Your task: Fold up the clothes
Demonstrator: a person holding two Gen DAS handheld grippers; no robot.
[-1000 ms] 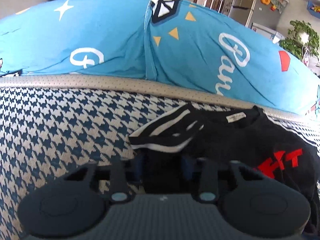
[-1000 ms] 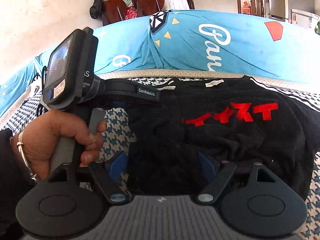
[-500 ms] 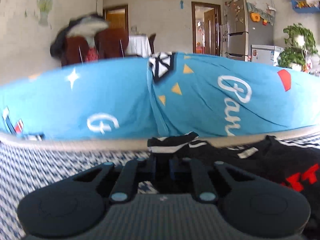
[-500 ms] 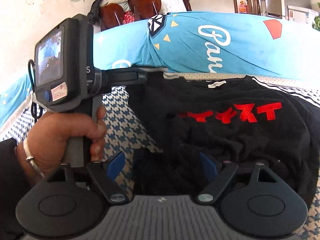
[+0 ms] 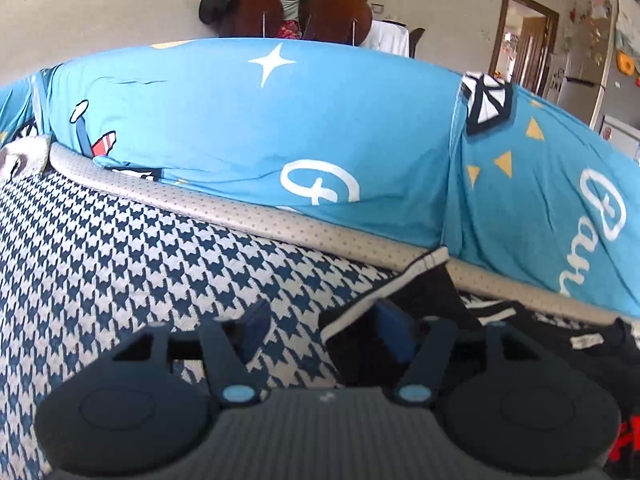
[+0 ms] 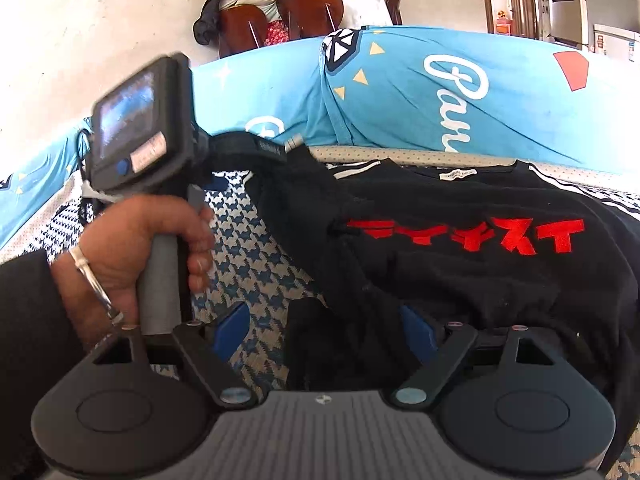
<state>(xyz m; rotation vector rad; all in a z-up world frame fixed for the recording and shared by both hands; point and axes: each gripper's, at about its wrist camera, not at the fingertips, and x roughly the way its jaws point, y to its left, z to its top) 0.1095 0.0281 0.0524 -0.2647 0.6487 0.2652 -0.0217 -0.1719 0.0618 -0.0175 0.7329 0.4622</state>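
A black T-shirt (image 6: 440, 200) with red lettering (image 6: 468, 234) lies spread on the houndstooth seat (image 5: 120, 260), collar label (image 6: 460, 174) toward the backrest. Its white-striped sleeve (image 5: 400, 280) lies folded beside the right finger of my left gripper (image 5: 326, 330). The jaws there are opening, and only the sleeve's edge sits between them, unpressed. My right gripper (image 6: 324, 332) stands open at the shirt's bottom hem. A bunch of black cloth lies between its blue pads (image 6: 230, 330), clear of the left one. A person's hand (image 6: 132, 240) holds the left gripper's handle.
Blue printed cushions (image 5: 240, 140) form the backrest behind a grey piped edge (image 5: 240, 212). Bare houndstooth seat stretches left of the shirt. Beyond the sofa stand brown chairs draped with clothes (image 6: 280, 12) and a fridge (image 6: 568, 0).
My left gripper, shut on the striped sleeve, lifted it, swung left and opened; the sleeve now lies loose by its right finger. The right gripper has stayed put.
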